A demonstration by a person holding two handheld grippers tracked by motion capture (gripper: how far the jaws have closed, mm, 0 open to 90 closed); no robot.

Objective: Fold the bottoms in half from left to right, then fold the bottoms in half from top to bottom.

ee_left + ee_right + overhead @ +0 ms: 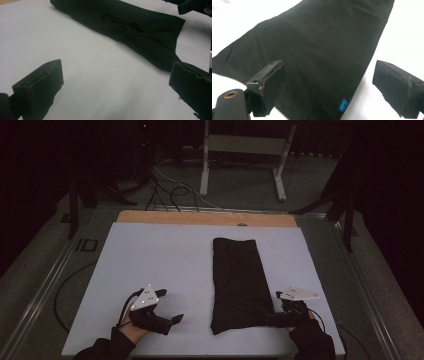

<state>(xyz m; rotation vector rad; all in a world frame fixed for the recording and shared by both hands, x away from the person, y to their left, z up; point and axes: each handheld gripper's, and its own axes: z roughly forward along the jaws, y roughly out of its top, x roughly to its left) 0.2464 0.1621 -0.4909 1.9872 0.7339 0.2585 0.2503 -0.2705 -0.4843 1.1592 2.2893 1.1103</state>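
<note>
The folded black cloth point(237, 282) lies flat on the desk point(160, 255), its long axis running away from the person, its near right corner just ahead of the right gripper point(281, 312), and well right of the left gripper point(172, 320), both low, level and wide open.

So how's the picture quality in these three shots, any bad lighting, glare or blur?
High view: dim, the room behind the table nearly black, the black cloth losing detail. Left gripper view: brighter, the cloth's folds readable, the near jaws soft. Right gripper view: the white table cover is washed out, the cloth shows little texture.
</note>
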